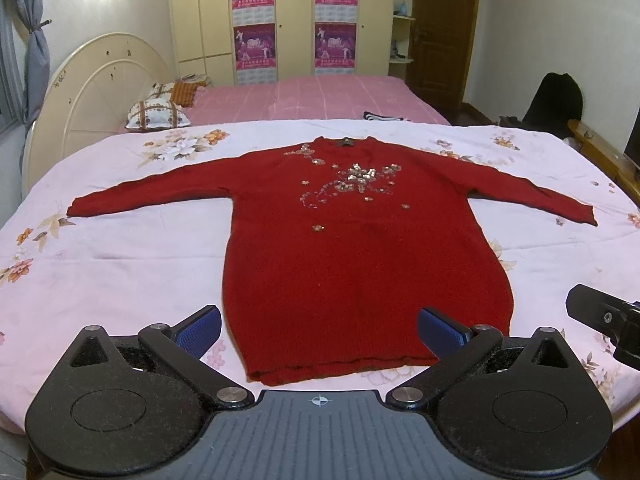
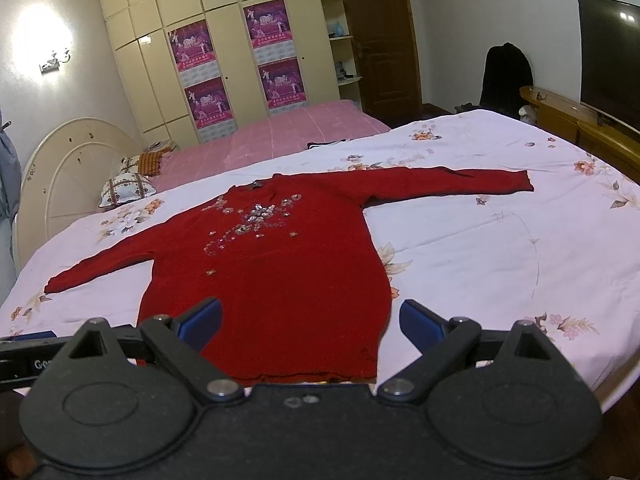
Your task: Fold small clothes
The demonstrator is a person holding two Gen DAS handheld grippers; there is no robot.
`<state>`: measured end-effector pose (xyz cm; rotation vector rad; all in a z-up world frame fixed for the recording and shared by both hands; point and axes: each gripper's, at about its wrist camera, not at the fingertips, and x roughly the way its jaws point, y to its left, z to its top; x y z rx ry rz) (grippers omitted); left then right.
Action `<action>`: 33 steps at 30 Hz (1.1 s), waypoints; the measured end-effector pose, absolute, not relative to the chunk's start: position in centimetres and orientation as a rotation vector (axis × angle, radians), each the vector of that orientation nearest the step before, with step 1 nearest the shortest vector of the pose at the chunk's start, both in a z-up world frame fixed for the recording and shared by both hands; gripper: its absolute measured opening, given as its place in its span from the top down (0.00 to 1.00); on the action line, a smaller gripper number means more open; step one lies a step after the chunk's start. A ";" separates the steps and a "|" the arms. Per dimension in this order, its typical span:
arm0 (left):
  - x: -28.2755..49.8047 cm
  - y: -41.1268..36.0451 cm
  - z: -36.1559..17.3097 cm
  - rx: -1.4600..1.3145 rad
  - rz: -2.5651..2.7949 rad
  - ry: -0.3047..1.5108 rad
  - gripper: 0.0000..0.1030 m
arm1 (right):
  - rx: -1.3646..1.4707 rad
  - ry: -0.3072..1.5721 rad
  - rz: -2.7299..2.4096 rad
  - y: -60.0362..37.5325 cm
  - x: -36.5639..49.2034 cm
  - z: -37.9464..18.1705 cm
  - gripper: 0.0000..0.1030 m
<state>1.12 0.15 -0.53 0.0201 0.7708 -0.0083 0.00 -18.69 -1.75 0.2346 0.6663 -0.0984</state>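
A red long-sleeved sweater (image 1: 352,248) with sequin flowers on the chest lies flat and face up on the floral white bedsheet (image 1: 120,264), both sleeves spread out sideways. It also shows in the right wrist view (image 2: 272,280). My left gripper (image 1: 319,330) is open and empty, hovering above the sweater's hem near the bed's front edge. My right gripper (image 2: 310,322) is open and empty too, above the hem's right part. Part of the right gripper's body (image 1: 604,320) shows at the right edge of the left wrist view.
A pink bed (image 1: 312,96) with pillows (image 1: 158,114) lies beyond. A cream round headboard (image 1: 92,92) stands at the left. A wardrobe with posters (image 1: 296,20) lines the back wall. A wooden cabinet with a TV (image 2: 608,64) stands at the right, by a dark-draped chair (image 2: 506,80).
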 end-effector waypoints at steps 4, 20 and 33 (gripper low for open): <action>1.5 0.2 -0.8 0.019 -0.008 0.774 0.00 | 0.237 0.668 -0.099 -18.7 0.1 -1.8 0.08; 4.4 -0.1 -1.9 0.047 0.012 0.806 0.00 | 0.234 0.677 -0.110 -19.4 1.6 -1.9 0.08; 11.1 -1.8 -3.4 0.022 -0.008 0.810 0.00 | 0.245 0.653 -0.168 -22.5 6.7 -3.4 0.08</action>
